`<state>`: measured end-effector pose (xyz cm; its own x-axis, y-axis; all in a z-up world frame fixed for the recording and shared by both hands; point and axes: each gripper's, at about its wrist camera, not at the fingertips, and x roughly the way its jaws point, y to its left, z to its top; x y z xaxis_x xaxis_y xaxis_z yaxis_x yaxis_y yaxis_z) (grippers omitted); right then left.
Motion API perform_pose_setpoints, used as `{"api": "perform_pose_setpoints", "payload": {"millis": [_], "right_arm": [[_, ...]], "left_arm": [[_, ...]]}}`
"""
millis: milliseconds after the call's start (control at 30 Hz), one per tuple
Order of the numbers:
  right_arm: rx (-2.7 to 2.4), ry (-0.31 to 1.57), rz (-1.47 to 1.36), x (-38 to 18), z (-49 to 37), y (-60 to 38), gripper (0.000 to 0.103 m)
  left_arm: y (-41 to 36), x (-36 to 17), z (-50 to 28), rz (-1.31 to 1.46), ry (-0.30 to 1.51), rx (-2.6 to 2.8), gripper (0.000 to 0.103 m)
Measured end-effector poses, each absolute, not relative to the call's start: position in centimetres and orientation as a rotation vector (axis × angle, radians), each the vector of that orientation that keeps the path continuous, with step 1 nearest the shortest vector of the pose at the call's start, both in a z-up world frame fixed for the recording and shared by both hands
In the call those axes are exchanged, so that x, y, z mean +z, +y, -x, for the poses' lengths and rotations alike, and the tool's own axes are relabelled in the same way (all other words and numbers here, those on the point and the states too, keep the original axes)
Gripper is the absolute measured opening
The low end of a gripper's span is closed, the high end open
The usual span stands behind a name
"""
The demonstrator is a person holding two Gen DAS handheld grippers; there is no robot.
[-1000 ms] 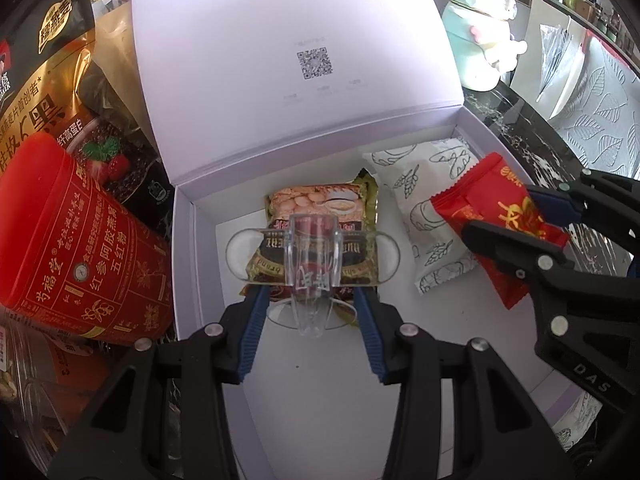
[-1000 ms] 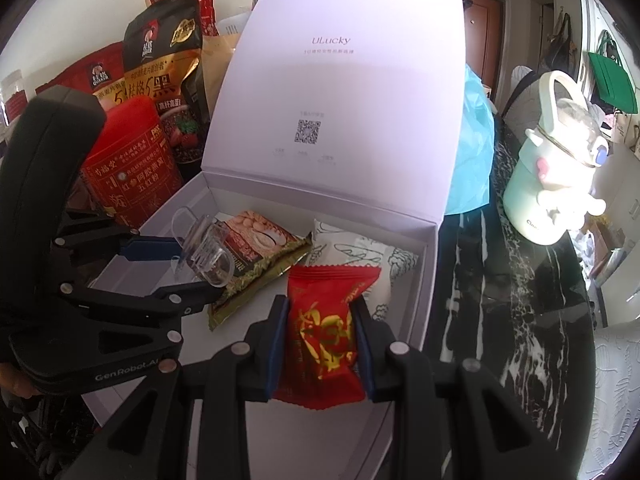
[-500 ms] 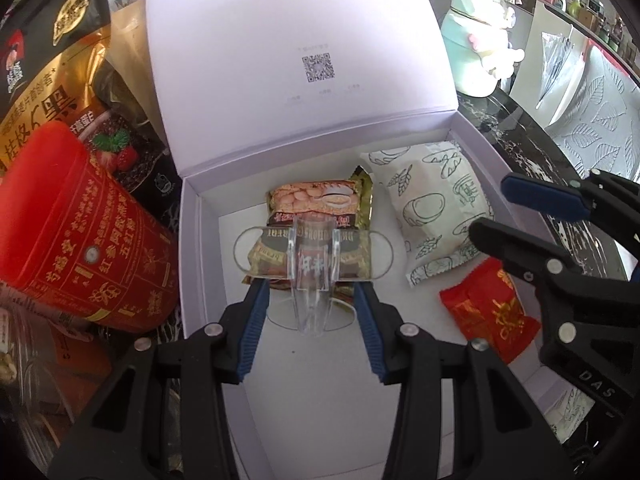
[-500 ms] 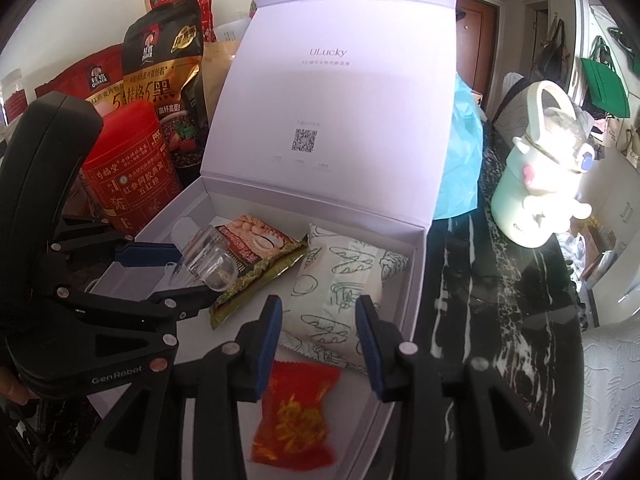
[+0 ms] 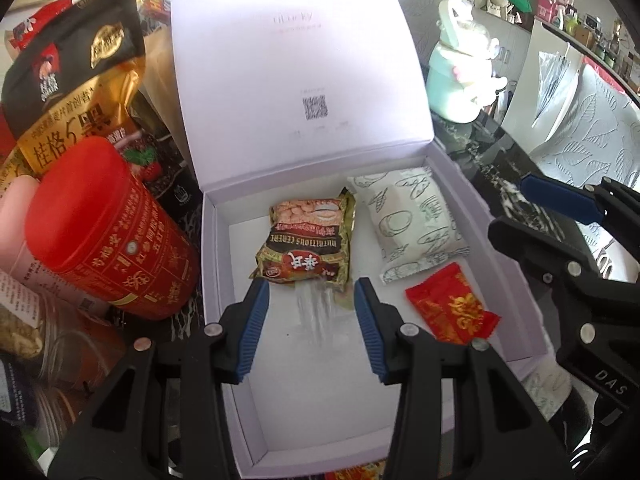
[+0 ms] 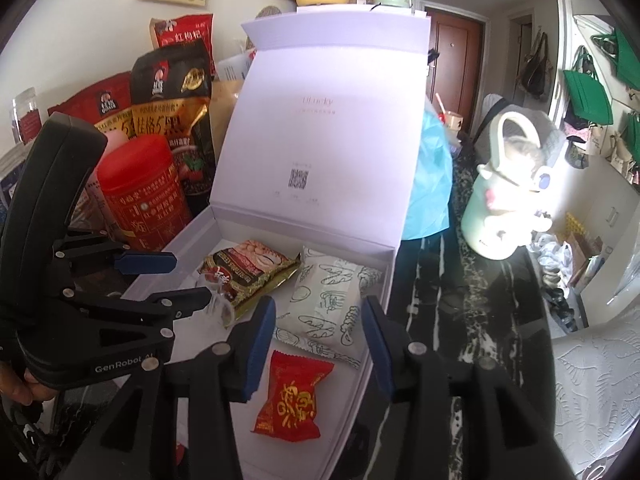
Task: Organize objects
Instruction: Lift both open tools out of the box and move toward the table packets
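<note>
An open white box [image 5: 216, 264] [image 6: 384, 280] holds a brown-gold cereal packet [image 5: 308, 244] [image 6: 248, 268], a white leaf-print packet [image 5: 412, 224] [image 6: 328, 300] and a red candy packet [image 5: 452, 308] [image 6: 292, 400]. A clear plastic cup [image 5: 314, 312] [image 6: 216, 304] shows blurred in the box, just beyond my left gripper [image 5: 312, 320], which is open and empty. My right gripper [image 6: 318, 340] is open and empty above the red packet.
A red tin [image 5: 104, 232] [image 6: 144, 196] and snack bags [image 5: 68, 92] stand left of the box. A mint-white kettle [image 6: 508, 204] [image 5: 460, 76] stands on the dark marble top [image 6: 440, 300] to the right. The box lid [image 5: 296, 80] stands upright behind.
My right gripper opened and dropped the red packet into the box. My left gripper opened and let go of the clear cup, which now lies blurred in the box. Both grippers pulled back.
</note>
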<state>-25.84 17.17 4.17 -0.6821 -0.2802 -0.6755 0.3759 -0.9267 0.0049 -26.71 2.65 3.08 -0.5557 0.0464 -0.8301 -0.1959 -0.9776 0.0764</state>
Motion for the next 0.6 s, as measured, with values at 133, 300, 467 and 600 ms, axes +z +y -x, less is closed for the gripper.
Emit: {"api": "perform_pose_setpoints", "payload": {"millis": [133,300,467,600], "right_arm": [[-2.606,0.171,-0.981,5.4,24.9,17.7,0.046],[-2.632,0.154,-0.937,7.0,23.5,18.4,0.05],[-2.652,0.155,-0.894,8.6,22.0,19.0,0.051],[-2.668,0.15,-0.862,9.8,20.8,19.4,0.053]], "left_arm": [[3.6,4.1,26.6,1.373,0.231,2.671,0.043],[3.8,5.6,25.7,1.33,0.204,2.695,0.043],[3.6,7.2,24.4,1.29,0.197,2.724,0.043],[3.5,8.2,23.5,1.262,0.17,2.747,0.043]]}}
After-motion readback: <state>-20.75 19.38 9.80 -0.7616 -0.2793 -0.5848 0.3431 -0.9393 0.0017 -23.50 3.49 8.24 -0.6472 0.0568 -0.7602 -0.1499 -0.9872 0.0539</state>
